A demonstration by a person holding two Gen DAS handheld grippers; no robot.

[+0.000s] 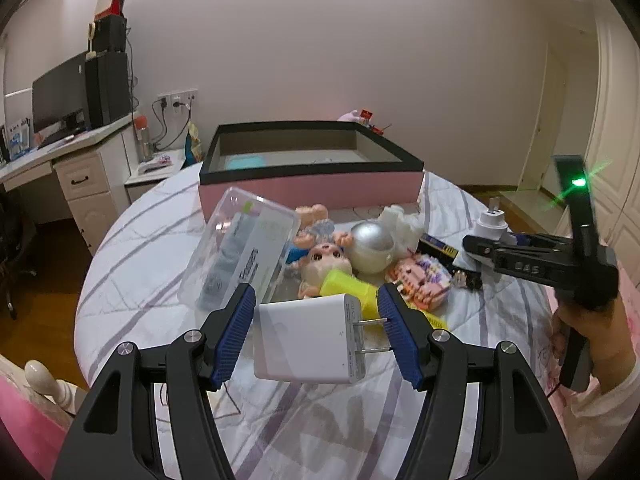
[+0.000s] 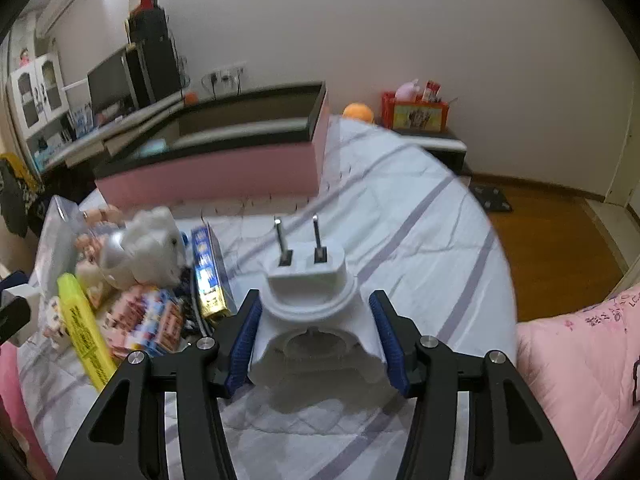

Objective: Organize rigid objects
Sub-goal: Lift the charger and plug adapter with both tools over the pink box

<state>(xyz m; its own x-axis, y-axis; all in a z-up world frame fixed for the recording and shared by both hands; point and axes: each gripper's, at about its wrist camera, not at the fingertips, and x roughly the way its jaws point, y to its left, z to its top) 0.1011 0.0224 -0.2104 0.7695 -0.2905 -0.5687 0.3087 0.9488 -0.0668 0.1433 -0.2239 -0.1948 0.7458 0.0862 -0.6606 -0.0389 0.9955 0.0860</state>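
My left gripper [image 1: 316, 312] is shut on a white rectangular charger [image 1: 304, 340], one pad against its body and the other against its two prongs. My right gripper [image 2: 314, 322] is shut on a white round plug adapter [image 2: 312, 304], prongs pointing away; this gripper and adapter also show in the left wrist view [image 1: 490, 236]. A pink box with a black rim [image 1: 312, 192] stands open behind the pile; it also shows in the right wrist view [image 2: 208, 172]. A teal item lies inside it.
On the striped bed cover [image 1: 132, 264] lie a clear plastic case [image 1: 244, 252], dolls [image 1: 324, 264], a silver-white ball [image 1: 370, 246], a yellow highlighter [image 2: 86, 332], a patterned packet [image 2: 148, 320] and a blue-gold box [image 2: 208, 276]. A desk [image 1: 60, 148] stands left.
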